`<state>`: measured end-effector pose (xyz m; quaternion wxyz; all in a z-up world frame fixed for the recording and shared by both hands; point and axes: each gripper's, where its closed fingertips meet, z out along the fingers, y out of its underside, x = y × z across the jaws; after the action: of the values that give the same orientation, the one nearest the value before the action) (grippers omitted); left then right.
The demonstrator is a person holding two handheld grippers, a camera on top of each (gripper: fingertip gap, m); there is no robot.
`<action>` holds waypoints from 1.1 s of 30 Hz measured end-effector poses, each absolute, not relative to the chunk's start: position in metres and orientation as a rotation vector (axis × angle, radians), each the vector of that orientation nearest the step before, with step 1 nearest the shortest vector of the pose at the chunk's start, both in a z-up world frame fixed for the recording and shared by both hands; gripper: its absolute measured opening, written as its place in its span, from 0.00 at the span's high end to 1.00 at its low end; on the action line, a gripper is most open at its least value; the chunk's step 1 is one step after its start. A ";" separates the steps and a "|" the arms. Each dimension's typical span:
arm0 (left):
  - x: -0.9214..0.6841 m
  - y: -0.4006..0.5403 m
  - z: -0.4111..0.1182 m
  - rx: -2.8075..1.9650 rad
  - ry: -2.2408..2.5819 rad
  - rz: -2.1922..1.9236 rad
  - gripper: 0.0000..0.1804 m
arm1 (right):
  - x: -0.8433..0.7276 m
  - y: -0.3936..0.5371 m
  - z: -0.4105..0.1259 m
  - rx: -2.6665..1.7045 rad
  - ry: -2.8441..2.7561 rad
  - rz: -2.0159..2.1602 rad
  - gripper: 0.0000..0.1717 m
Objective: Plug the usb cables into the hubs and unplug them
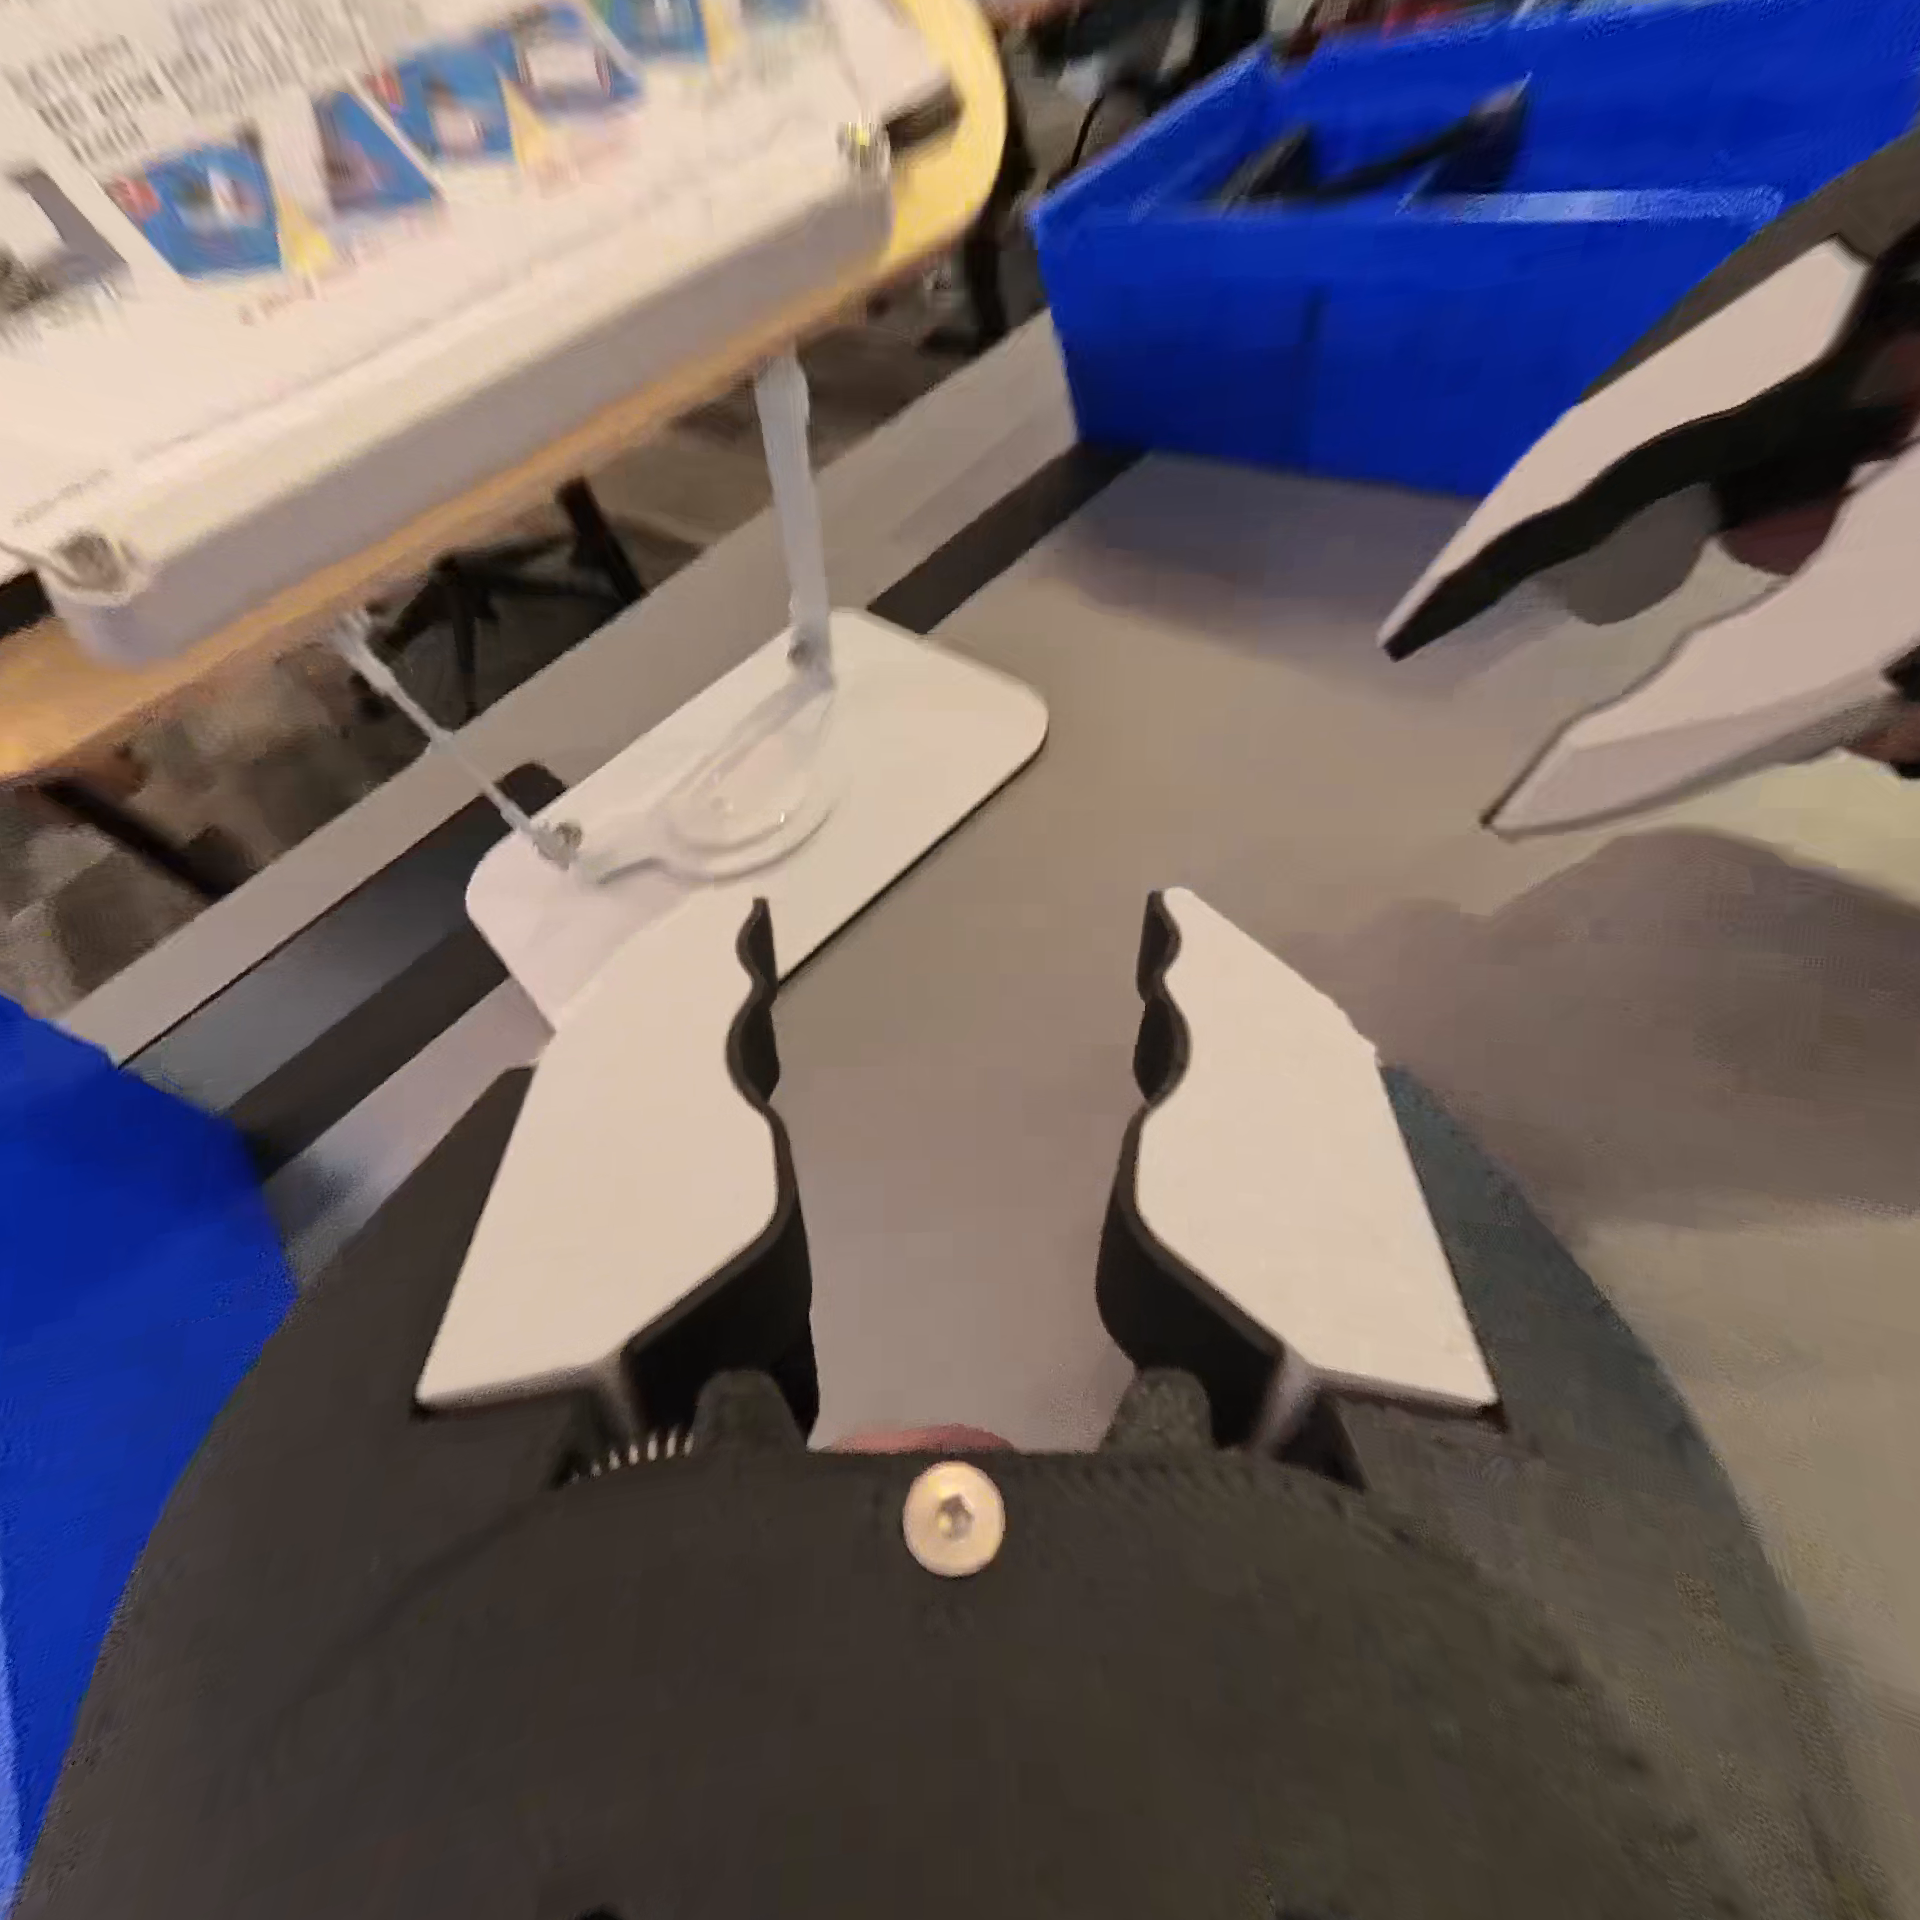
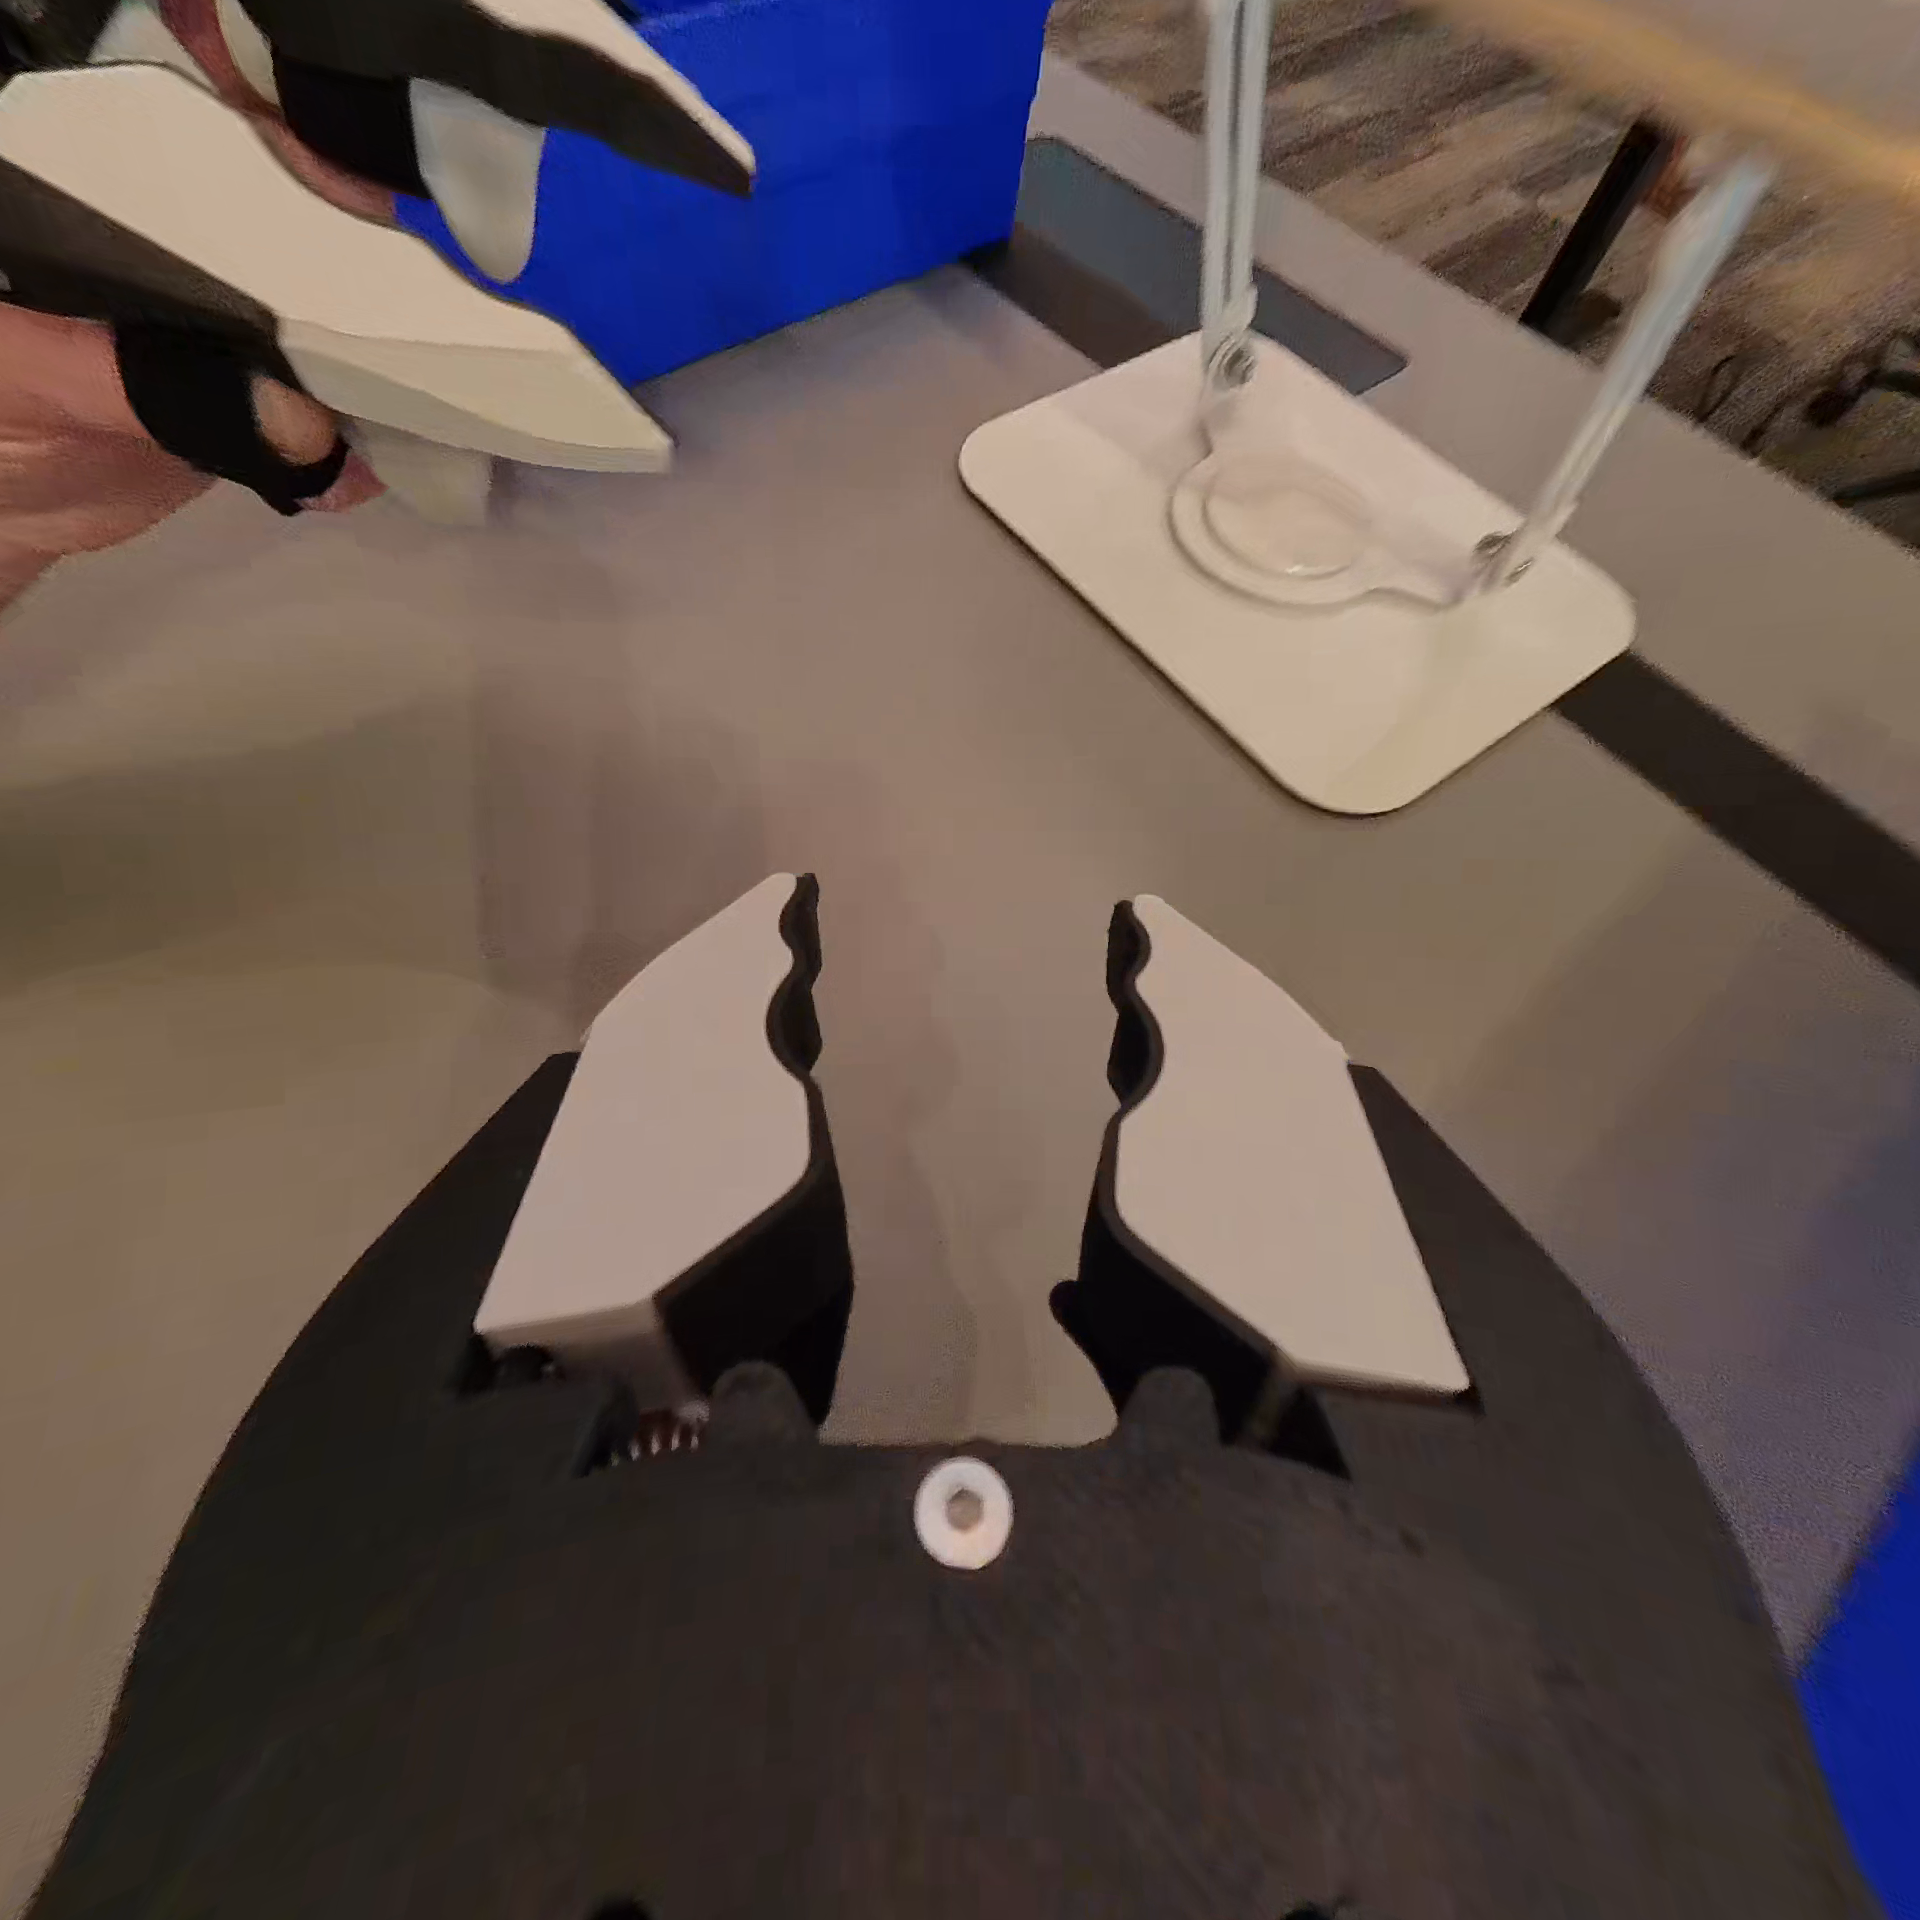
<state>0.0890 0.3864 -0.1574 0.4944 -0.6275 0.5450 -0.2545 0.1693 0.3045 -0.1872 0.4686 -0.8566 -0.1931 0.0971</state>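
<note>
Grey table (image 2: 935, 675) w/ white stand base (image 2: 1299, 644) & blue bin (image 1: 1351, 343) on top

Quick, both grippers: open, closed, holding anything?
Left gripper: open, nothing between its fingers.
Right gripper: open, nothing between its fingers.

I work over a plain grey table (image 2: 623, 727) with a dark strip (image 2: 1766, 790) running along its far edge. A white stand base (image 2: 1299, 707) sits on it, clear struts (image 1: 790, 499) rising to a white printed board (image 1: 416, 260), and blue bins (image 1: 1351, 343) stand at the table's back. Beyond the edge I see mottled grey-brown carpet (image 2: 1455, 135), a wooden tabletop (image 1: 312, 582) on dark legs (image 2: 1590, 239), all blurred under soft, even indoor light.
</note>
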 end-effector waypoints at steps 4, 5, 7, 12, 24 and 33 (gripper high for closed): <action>0.096 0.398 -0.188 -1.651 1.289 -0.529 0.57 | 0.158 0.317 -0.218 -2.118 -0.453 0.272 0.64; 0.097 0.399 -0.194 -1.678 1.280 -0.521 0.58 | 0.157 0.318 -0.220 -2.109 -0.460 0.271 0.62; 0.097 0.405 -0.207 -1.735 1.272 -0.464 0.55 | 0.151 0.316 -0.207 -2.037 -0.497 0.286 0.61; 0.099 0.410 -0.221 -1.788 1.259 -0.394 0.55 | 0.123 0.299 -0.151 -1.764 -0.676 0.290 0.56; 0.107 0.411 -0.244 -1.821 1.281 -0.211 0.51 | -0.024 0.234 -0.089 -1.143 -1.282 -0.047 0.39; 0.111 0.407 -0.248 -1.796 1.325 -0.159 0.50 | -0.057 0.244 -0.127 -1.140 -1.441 -0.165 0.38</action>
<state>0.1111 0.4071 -0.2484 0.4366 -0.7221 0.5328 -0.0640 -0.0567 0.2444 -0.1270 0.6041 -0.4924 -0.6225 -0.0713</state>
